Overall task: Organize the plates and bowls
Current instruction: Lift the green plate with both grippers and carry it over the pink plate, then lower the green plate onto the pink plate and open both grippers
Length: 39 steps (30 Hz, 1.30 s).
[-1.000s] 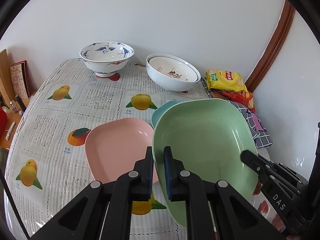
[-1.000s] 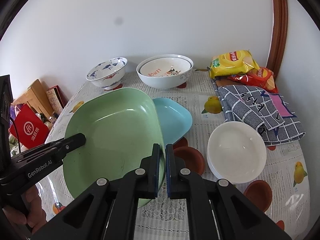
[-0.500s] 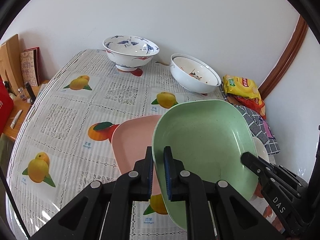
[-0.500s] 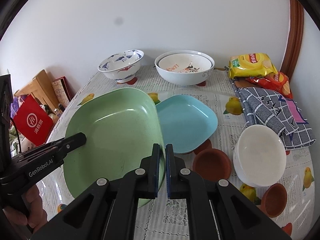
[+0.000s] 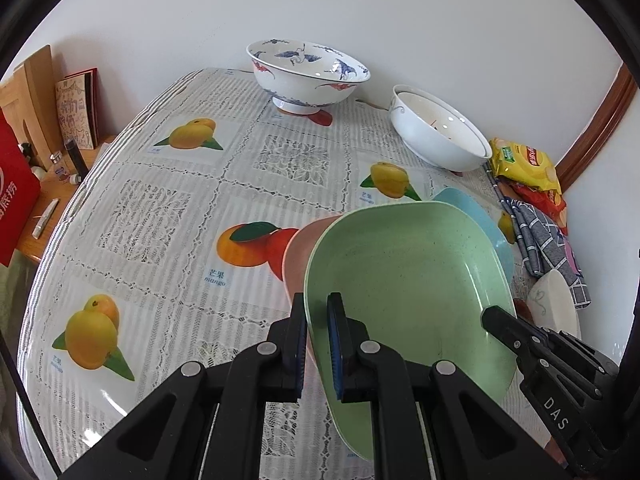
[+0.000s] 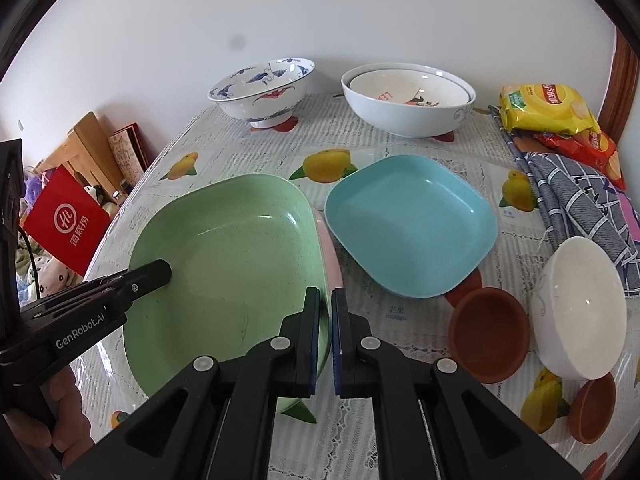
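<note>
In the left wrist view, the left gripper (image 5: pixel 318 344) pinched the near rim of the green plate (image 5: pixel 408 280), one finger outside the rim and one inside. The plate filled the area from centre toward 4 o'clock. At 4 o'clock the right gripper (image 5: pixel 496 318) reached in and touched the plate's opposite rim; how its fingers stood could not be told from here. A sliver of the pink plate (image 5: pixel 298 248) showed just beyond the green one's left edge, largely hidden by it. An edge of the blue plate (image 5: pixel 476 212) peeked out behind, toward 2 o'clock. On the fruit-print tablecloth (image 5: pixel 160 216), a blue-patterned bowl (image 5: pixel 306 74) stood at 12 o'clock and nested white bowls (image 5: pixel 438 140) at 1 o'clock. A yellow snack bag (image 5: pixel 524 162) lay at 2 o'clock.

In the right wrist view, the right gripper (image 6: pixel 325 336) clamped the green plate's (image 6: pixel 228 272) right rim between nearly closed fingers. The left gripper (image 6: pixel 158 274) held the far side of the plate at 9 o'clock. A pink strip (image 6: pixel 330 256) showed under the green rim. The blue plate (image 6: pixel 412 224) rested just right of centre, apart from the green one. A brown dish (image 6: pixel 486 334) and a tilted white bowl (image 6: pixel 580 308) sat at 4 o'clock, touching, with a checked cloth (image 6: pixel 576 196) at 3 o'clock.
</note>
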### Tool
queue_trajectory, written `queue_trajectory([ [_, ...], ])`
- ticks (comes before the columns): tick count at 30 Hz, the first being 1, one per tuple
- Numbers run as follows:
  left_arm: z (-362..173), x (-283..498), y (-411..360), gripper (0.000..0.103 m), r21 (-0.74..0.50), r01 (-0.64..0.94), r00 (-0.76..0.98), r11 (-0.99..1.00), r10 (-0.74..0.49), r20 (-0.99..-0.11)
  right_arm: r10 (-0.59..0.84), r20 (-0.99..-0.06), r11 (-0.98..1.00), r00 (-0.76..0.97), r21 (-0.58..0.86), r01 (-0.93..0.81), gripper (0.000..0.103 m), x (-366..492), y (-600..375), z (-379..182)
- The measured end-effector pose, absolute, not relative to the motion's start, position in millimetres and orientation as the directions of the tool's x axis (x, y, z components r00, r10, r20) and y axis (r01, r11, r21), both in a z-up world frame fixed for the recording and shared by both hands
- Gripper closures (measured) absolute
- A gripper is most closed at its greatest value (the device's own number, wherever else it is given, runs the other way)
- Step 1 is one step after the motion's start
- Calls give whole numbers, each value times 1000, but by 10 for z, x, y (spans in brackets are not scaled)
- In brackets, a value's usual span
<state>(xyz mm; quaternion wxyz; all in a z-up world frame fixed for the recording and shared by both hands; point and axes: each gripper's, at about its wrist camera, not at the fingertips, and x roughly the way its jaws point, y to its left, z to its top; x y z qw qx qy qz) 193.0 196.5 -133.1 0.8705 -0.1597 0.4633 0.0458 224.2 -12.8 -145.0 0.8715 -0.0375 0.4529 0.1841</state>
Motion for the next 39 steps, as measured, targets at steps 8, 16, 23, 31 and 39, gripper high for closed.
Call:
queue_trajectory([
  [8,-1458,2057,2023,93,-211,-245,532,946,-51,-845,295,-828,924,477,119,-364,97,2355,-30,-1628],
  [16,-1505,2175,2039,93,-193,-256,525,947,-31,-851,294,-834,922,467,120,-367,97,2501,9,-1705],
  [23,-1542,2216,2068,93,-214,-262,531,941,-44,-846,300,-837,920,458,127,-370,96,2576,17,-1786],
  [31,-1549,2280,2078,93,-212,-261,532,942,-43,-846,297,-834,919,465,117,-377,96,2646,57,-1803],
  [39,-1612,2278,2061,91,-225,-252,517,941,-65,-853,292,-840,912,457,101,-397,94,2696,59,-1855],
])
